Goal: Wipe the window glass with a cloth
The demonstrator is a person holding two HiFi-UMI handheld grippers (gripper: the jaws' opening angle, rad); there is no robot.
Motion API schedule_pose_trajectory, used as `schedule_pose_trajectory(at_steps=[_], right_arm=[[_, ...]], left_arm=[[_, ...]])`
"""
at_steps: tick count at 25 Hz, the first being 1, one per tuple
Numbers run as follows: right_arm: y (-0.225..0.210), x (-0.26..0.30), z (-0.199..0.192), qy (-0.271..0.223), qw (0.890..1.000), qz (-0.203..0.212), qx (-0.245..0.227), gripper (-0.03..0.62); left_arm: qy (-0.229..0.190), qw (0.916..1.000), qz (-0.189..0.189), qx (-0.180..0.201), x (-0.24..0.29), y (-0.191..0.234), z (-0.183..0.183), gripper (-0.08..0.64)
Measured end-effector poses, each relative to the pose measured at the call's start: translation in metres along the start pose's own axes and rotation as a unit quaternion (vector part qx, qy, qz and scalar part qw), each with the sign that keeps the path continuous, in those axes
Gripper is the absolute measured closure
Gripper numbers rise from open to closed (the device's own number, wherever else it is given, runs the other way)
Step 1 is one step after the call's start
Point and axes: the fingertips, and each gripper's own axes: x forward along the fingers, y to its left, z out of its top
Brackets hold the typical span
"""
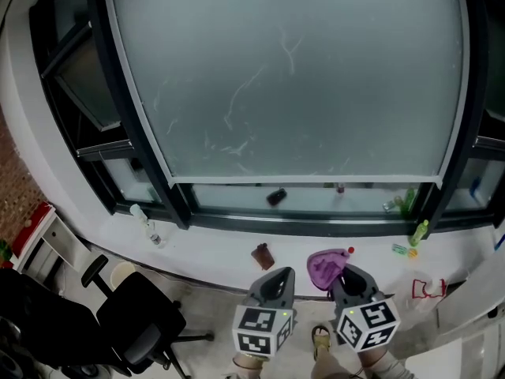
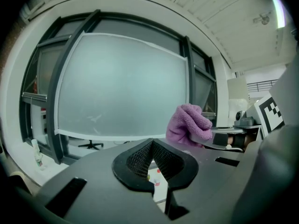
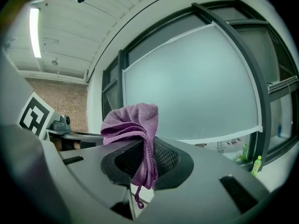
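The right claw [image 3: 145,157] is clamped on a bunched purple terry cloth [image 3: 132,122]. It is held above the front edge of the white windowsill [image 1: 205,251], well short of the big frosted window glass [image 1: 292,77]. The left claw [image 2: 152,164] is closed on nothing. Only 1 fold looks pinched, so dragging it across the pane could pull the cloth free.

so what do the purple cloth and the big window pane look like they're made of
The cloth looks like purple microfibre or terry: soft, matt, with a fine looped nap and limp folds. The window pane looks like glass with a frosted, milky finish, possibly a stuck-on film, given its pale border; faint white streaks show on it.
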Motion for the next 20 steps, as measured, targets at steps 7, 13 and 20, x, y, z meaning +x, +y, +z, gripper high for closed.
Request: schedule_pose_trajectory(at_steps=[7,13,20], right_arm=[[-0.052,0.059,0.021,-0.011,1.000,0.010,-0.003,0.543],[-0.099,0.111,0.047,-0.012,1.000,0.018,-0.011,0.543],[-0.145,0.162,0.065,-0.013,0.999,0.031,-0.018,0.543]], left_arm=[[-0.006,0.9999,0.014,0.005,0.069,0.022,0.021,0.555],[-0.003,0.9996,0.026,0.008,0.134,0.040,0.044,0.555],[-0.005,0.9993,0.038,0.003,0.196,0.056,0.062,0.555]])
